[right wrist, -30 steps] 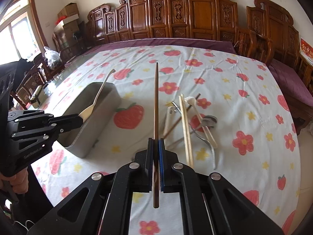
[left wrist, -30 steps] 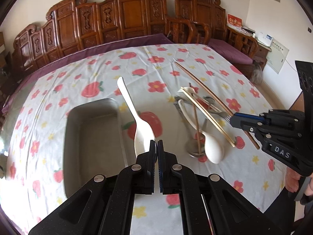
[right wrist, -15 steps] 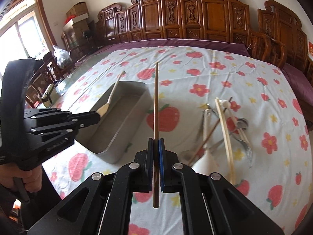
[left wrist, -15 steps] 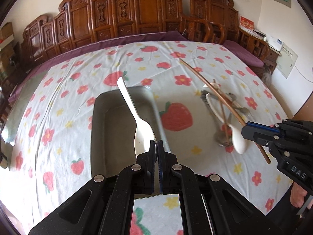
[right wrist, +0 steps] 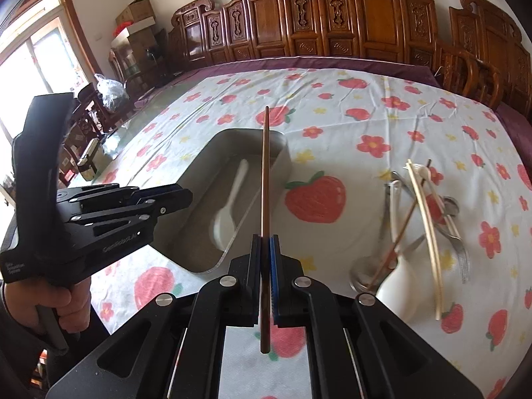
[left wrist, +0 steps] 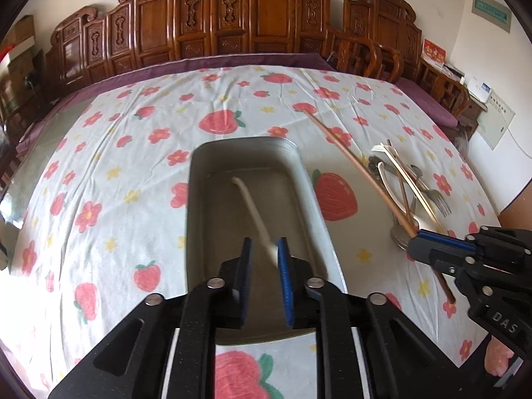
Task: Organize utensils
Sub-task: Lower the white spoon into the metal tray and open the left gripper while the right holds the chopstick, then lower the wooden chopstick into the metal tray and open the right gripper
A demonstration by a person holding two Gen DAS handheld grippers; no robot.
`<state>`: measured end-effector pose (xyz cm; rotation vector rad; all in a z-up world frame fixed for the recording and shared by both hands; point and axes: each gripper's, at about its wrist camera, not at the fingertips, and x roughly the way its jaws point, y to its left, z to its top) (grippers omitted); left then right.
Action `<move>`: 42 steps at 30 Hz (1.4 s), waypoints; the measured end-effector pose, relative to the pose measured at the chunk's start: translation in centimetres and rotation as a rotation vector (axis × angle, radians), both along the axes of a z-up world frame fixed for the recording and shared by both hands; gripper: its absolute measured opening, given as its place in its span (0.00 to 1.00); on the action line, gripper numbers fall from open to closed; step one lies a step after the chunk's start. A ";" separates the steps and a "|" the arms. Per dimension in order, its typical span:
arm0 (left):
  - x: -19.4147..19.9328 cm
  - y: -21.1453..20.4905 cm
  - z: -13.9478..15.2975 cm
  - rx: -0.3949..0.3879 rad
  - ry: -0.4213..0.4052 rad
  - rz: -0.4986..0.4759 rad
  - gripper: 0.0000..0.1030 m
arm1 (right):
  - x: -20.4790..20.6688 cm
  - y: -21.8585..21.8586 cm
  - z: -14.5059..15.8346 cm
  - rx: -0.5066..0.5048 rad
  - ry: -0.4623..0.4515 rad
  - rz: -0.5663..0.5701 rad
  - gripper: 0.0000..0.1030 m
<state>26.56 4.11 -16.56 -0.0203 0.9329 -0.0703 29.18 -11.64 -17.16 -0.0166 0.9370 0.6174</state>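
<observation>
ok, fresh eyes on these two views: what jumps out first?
The grey metal rectangular tray in the middle of the strawberry-print tablecloth, with a white plastic spoon blurred inside it just beyond the left hand-held gripper, whose jaws have just been opening. Next, the long brown wooden chopstick clamped in the right hand-held gripper, slanting over the tray's right rim. To the tray's right lies a tangled pile of utensils.

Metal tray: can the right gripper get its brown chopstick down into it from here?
Probably yes. The metal tray is open-topped, and the brown chopstick, clamped in the right gripper, already points over it. Only the white spoon lies inside, and the left gripper, jaws just opened, sits off to the tray's left side.
</observation>
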 end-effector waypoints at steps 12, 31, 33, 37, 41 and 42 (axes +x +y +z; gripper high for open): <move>-2.2 4.5 1.1 -0.003 -0.030 0.042 0.17 | 1.8 5.5 -1.0 0.056 0.069 -0.015 0.06; -3.6 7.0 1.4 -0.016 -0.044 0.065 0.17 | 3.6 8.7 -2.7 0.055 0.094 -0.053 0.06; -3.6 7.0 1.4 -0.018 -0.044 0.065 0.17 | 3.5 8.6 -2.3 0.044 0.061 -0.070 0.06; -3.8 7.1 1.5 -0.020 -0.047 0.063 0.17 | 3.6 9.0 -1.9 0.009 0.023 -0.086 0.06; -4.0 7.0 1.8 -0.021 -0.050 0.062 0.17 | 3.6 9.8 -2.2 0.024 0.058 -0.051 0.14; -4.1 7.0 1.8 -0.020 -0.051 0.062 0.17 | 3.5 9.9 -2.3 0.041 0.070 -0.033 0.28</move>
